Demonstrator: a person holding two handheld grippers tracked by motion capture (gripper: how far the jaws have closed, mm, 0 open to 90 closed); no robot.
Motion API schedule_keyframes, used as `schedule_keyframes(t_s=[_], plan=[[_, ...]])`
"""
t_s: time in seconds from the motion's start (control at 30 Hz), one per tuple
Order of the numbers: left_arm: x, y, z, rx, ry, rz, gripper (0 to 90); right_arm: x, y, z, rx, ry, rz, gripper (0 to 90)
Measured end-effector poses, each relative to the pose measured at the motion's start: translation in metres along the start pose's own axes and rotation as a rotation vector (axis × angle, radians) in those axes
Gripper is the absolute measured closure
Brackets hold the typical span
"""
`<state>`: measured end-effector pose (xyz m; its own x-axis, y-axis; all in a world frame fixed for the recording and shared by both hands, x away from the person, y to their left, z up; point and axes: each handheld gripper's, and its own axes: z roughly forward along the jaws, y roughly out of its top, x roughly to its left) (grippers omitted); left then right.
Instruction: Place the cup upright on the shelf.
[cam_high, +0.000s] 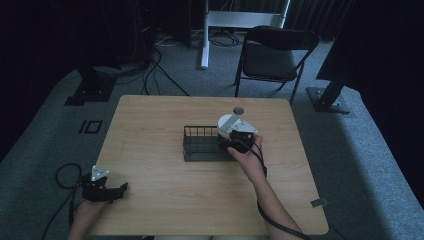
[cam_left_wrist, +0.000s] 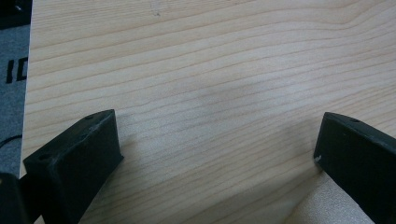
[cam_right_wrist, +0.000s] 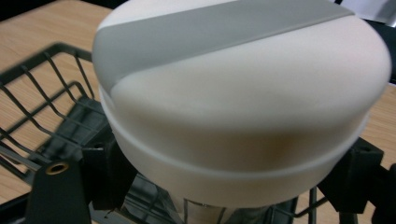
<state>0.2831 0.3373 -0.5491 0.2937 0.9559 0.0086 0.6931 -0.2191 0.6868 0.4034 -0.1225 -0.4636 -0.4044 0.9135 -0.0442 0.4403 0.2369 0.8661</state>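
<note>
White round lidded container (cam_right_wrist: 243, 107) with a grey band across its top sits clamped between the 2 black jaws of my right gripper (cam_high: 239, 134), 1 jaw pressing on each side just under the lid's rim. In the right gripper view the container is tilted toward the camera, and its lower part hangs over the inside of the black wire basket (cam_right_wrist: 42, 116). From the high view I see the container (cam_high: 229, 123) at the right end of that basket (cam_high: 200, 145), above its rim; I cannot tell whether its base touches the basket floor. The basket rests near the middle of the light wooden table (cam_high: 150, 200), long side running left to right.

My right hand (cam_high: 249, 159) reaches in from the bottom edge, forearm angled up toward the basket, and the gripper's cable trails back along the arm.

My left gripper (cam_high: 117, 191) lies low at the near left corner of the table, well apart from the basket, with the grey 3-cornered plate on top of it. In the left gripper view its 2 jaws stand wide apart over bare wood grain (cam_left_wrist: 210, 84), nothing between them.

Beyond the table's far edge a black folding chair (cam_high: 275, 52) stands on grey carpet.
</note>
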Motion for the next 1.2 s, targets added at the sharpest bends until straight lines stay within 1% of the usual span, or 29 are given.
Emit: schedule_keyframes(t_s=[0.03,0.13,0.2,0.43,0.8,0.9,0.97,1.03,1.13,1.2], plan=[[0.0000,0.0000,0.0000,0.000,0.000,0.000,0.6,0.0002,-0.0005,0.0009,0.004,-0.005,-0.003,18.3],[0.0000,0.0000,0.0000,0.000,0.000,0.000,0.5,-0.0009,-0.0031,0.0036,0.016,-0.001,0.003,18.3],[0.0000,0.0000,0.0000,0.000,0.000,0.000,0.5,-0.0018,-0.0050,0.0050,0.024,0.013,0.016,18.3],[0.0000,0.0000,0.0000,0.000,0.000,0.000,0.6,-0.0010,-0.0067,0.0056,0.018,0.004,0.018,18.4],[0.0000,0.0000,0.0000,0.000,0.000,0.000,0.5,-0.0014,-0.0086,0.0050,0.009,0.010,0.004,18.3],[0.0000,0.0000,0.0000,0.000,0.000,0.000,0.5,-0.0031,-0.0084,0.0051,0.008,0.017,0.020,18.1],[0.0000,0.0000,0.0000,0.000,0.000,0.000,0.5,-0.0033,-0.0084,0.0048,0.009,0.021,0.012,18.1],[0.0000,0.0000,0.0000,0.000,0.000,0.000,0.5,-0.0036,-0.0089,0.0035,0.005,0.043,0.007,17.3],[0.0000,0.0000,0.0000,0.000,0.000,0.000,0.5,-0.0034,-0.0088,0.0011,-0.003,0.054,-0.012,15.6],[0.0000,0.0000,0.0000,0.000,0.000,0.000,0.5,-0.0031,-0.0084,0.0001,-0.007,0.062,-0.010,13.8]])
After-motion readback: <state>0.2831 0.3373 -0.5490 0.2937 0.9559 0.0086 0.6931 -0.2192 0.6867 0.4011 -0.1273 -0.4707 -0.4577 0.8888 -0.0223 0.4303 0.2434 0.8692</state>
